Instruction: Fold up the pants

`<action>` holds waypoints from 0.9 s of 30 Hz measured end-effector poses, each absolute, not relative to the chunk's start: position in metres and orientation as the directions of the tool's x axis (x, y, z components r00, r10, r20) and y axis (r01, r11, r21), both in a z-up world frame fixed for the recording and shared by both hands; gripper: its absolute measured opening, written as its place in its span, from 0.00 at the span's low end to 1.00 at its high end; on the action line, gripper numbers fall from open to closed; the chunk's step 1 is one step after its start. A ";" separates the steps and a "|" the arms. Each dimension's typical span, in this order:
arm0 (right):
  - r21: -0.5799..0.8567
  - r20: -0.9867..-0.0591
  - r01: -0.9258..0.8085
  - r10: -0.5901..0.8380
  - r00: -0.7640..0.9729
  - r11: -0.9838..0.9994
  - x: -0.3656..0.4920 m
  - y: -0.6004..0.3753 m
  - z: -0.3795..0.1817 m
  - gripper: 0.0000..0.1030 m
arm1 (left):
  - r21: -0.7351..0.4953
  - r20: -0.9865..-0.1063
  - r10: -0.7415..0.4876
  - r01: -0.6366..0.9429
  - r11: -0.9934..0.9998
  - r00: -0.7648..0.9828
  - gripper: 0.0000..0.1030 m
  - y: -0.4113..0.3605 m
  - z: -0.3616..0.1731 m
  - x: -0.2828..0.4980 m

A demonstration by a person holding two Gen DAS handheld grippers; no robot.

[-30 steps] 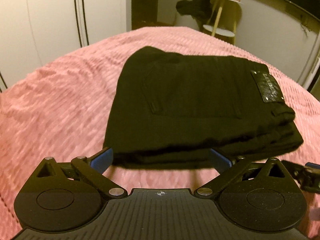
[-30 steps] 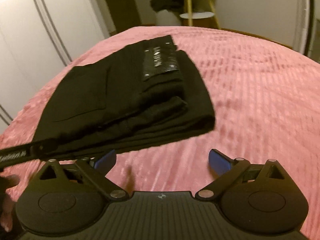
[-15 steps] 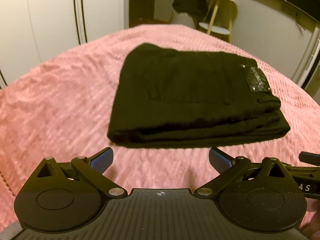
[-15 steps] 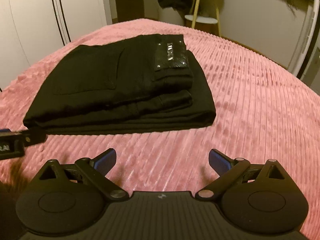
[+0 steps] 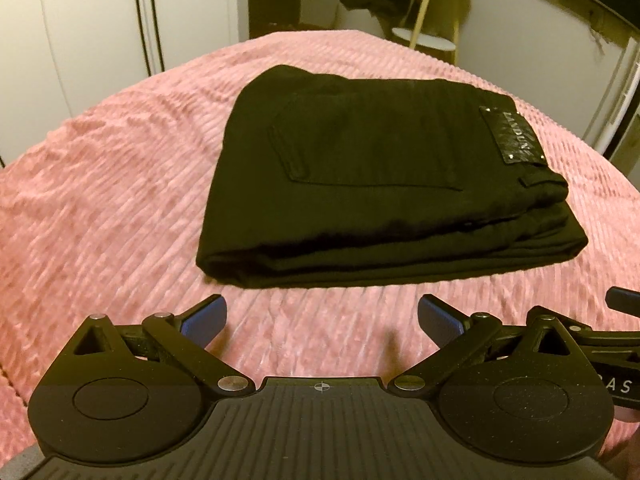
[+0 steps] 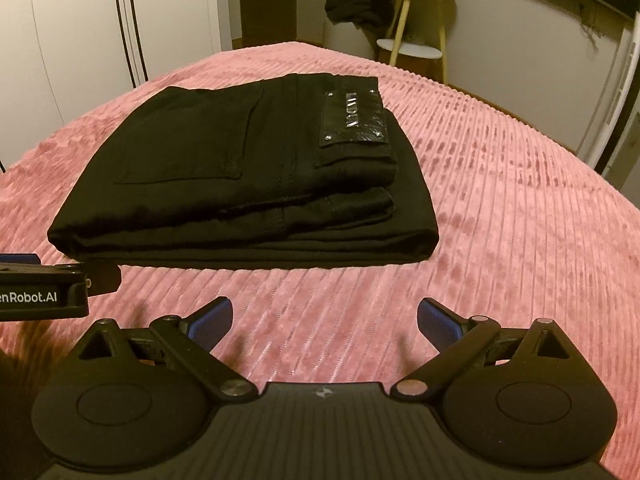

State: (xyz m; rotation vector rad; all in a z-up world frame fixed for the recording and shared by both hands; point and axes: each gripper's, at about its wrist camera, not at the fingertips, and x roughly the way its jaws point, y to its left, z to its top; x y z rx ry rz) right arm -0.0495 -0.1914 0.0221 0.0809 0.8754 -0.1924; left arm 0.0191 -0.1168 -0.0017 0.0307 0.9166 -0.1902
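The black pants (image 5: 372, 184) lie folded in a compact rectangle on the pink ribbed bedspread (image 5: 100, 200), back pocket and shiny waistband label up. They also show in the right wrist view (image 6: 248, 184). My left gripper (image 5: 322, 318) is open and empty, a little short of the stack's near edge. My right gripper (image 6: 325, 320) is open and empty, also short of the near edge. Each gripper's body shows at the edge of the other's view: the left gripper's body (image 6: 44, 284) and the right gripper's body (image 5: 616, 344).
The pink bedspread (image 6: 520, 200) spreads around the stack. Beyond the bed stand white wardrobe doors (image 5: 80, 40) at left and a small wooden side table (image 6: 416, 20) with a dark garment (image 6: 360, 4) draped on it.
Both grippers have drawn back from the pants' near edge, leaving the folded stack lying free on the bed. The right view has swung to face the stack squarely.
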 end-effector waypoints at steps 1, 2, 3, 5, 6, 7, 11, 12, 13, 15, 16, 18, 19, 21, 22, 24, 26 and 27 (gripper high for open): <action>-0.007 -0.770 0.203 -0.135 0.624 0.979 -0.049 -0.192 0.022 0.96 | -0.055 -0.793 -0.149 0.175 0.983 0.591 1.00 -0.117 -0.002 0.020; -0.005 -0.769 0.203 -0.134 0.625 0.979 -0.049 -0.192 0.021 0.96 | -0.055 -0.794 -0.149 0.174 0.983 0.589 1.00 -0.117 -0.003 0.020; -0.002 -0.769 0.202 -0.130 0.625 0.979 -0.049 -0.192 0.021 0.96 | -0.055 -0.796 -0.148 0.173 0.983 0.587 1.00 -0.117 -0.003 0.021; -0.002 -0.767 0.201 -0.131 0.628 0.980 -0.049 -0.192 0.022 0.96 | -0.052 -0.798 -0.145 0.173 0.984 0.585 1.00 -0.117 -0.004 0.021; -0.001 -0.767 0.201 -0.130 0.629 0.980 -0.049 -0.192 0.022 0.96 | -0.050 -0.798 -0.144 0.175 0.983 0.584 1.00 -0.118 -0.004 0.021; 0.000 -0.766 0.200 -0.129 0.629 0.980 -0.049 -0.191 0.022 0.96 | -0.047 -0.799 -0.143 0.178 0.983 0.584 1.00 -0.118 -0.004 0.021; 0.006 -0.766 0.200 -0.124 0.631 0.980 -0.050 -0.193 0.022 0.96 | -0.037 -0.799 -0.140 0.185 0.982 0.584 1.00 -0.120 -0.004 0.020; 0.008 -0.765 0.200 -0.123 0.632 0.980 -0.050 -0.193 0.022 0.96 | -0.036 -0.799 -0.140 0.186 0.982 0.585 1.00 -0.120 -0.004 0.019; 0.009 -0.764 0.200 -0.122 0.633 0.980 -0.050 -0.193 0.022 0.96 | -0.036 -0.799 -0.140 0.186 0.982 0.584 1.00 -0.120 -0.004 0.019; 0.008 -0.763 0.200 -0.123 0.634 0.980 -0.051 -0.193 0.023 0.96 | -0.037 -0.800 -0.140 0.185 0.982 0.584 1.00 -0.120 -0.004 0.019; 0.008 -0.763 0.200 -0.123 0.635 0.980 -0.051 -0.193 0.023 0.96 | -0.037 -0.800 -0.140 0.185 0.982 0.584 1.00 -0.120 -0.004 0.019; 0.008 -0.762 0.200 -0.124 0.636 0.980 -0.051 -0.193 0.023 0.96 | -0.036 -0.800 -0.140 0.186 0.982 0.584 1.00 -0.120 -0.004 0.018; 0.008 -0.761 0.201 -0.125 0.637 0.980 -0.051 -0.192 0.024 0.96 | -0.036 -0.800 -0.140 0.187 0.982 0.584 1.00 -0.120 -0.004 0.018; 0.007 -0.760 0.201 -0.125 0.637 0.980 -0.051 -0.192 0.024 0.96 | -0.034 -0.800 -0.140 0.188 0.982 0.583 1.00 -0.120 -0.004 0.018; 0.007 -0.760 0.201 -0.125 0.637 0.980 -0.051 -0.192 0.024 0.96 | -0.033 -0.801 -0.139 0.189 0.981 0.583 1.00 -0.120 -0.004 0.018; 0.007 -0.760 0.201 -0.125 0.638 0.980 -0.051 -0.192 0.024 0.96 | -0.032 -0.801 -0.139 0.190 0.981 0.582 1.00 -0.120 -0.004 0.018; 0.006 -0.759 0.202 -0.127 0.638 0.979 -0.051 -0.192 0.024 0.96 | -0.033 -0.802 -0.139 0.189 0.981 0.581 1.00 -0.120 -0.004 0.017; 0.006 -0.759 0.202 -0.126 0.638 0.979 -0.052 -0.192 0.025 0.96 | -0.034 -0.802 -0.139 0.189 0.981 0.580 1.00 -0.120 -0.004 0.018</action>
